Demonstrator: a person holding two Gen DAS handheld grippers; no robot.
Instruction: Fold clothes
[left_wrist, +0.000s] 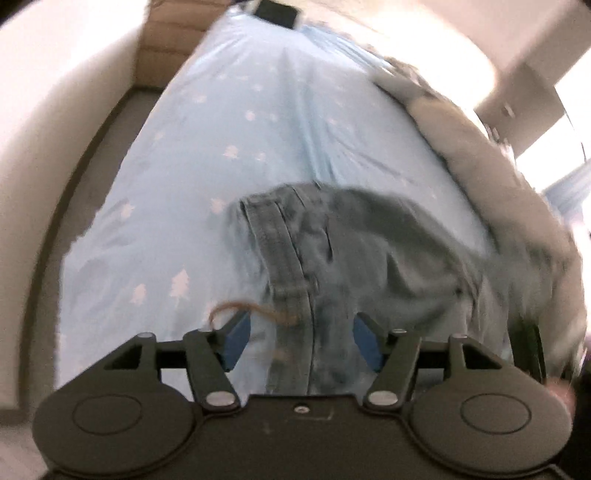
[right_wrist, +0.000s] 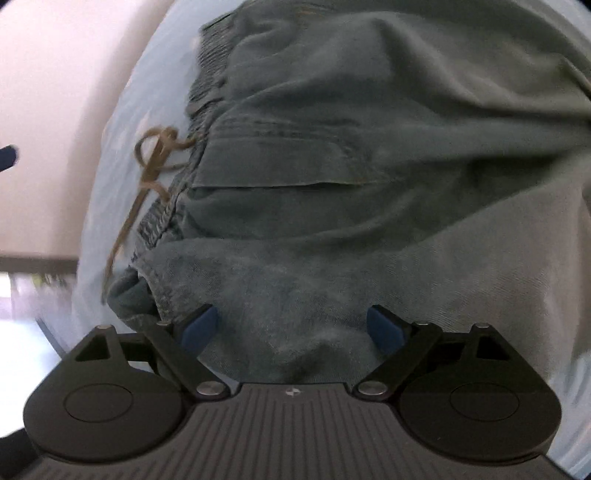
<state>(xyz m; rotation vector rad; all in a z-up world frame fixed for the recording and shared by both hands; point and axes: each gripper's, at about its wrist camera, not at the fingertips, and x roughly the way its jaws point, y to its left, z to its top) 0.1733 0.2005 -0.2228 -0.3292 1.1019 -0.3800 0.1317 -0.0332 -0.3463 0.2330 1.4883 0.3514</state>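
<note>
Jeans (left_wrist: 332, 258) on bedsheet (left_wrist: 229, 122) | lying between spread fingers of left gripper (left_wrist: 301, 341) and right gripper (right_wrist: 291, 326)

Your left gripper (left_wrist: 301, 338) jaws spread wide, blue pads (left_wrist: 236, 341) well apart, cloth lying between them, your right gripper (right_wrist: 291, 328) likewise spread, its pads (right_wrist: 199, 328) apart over fabric
</note>
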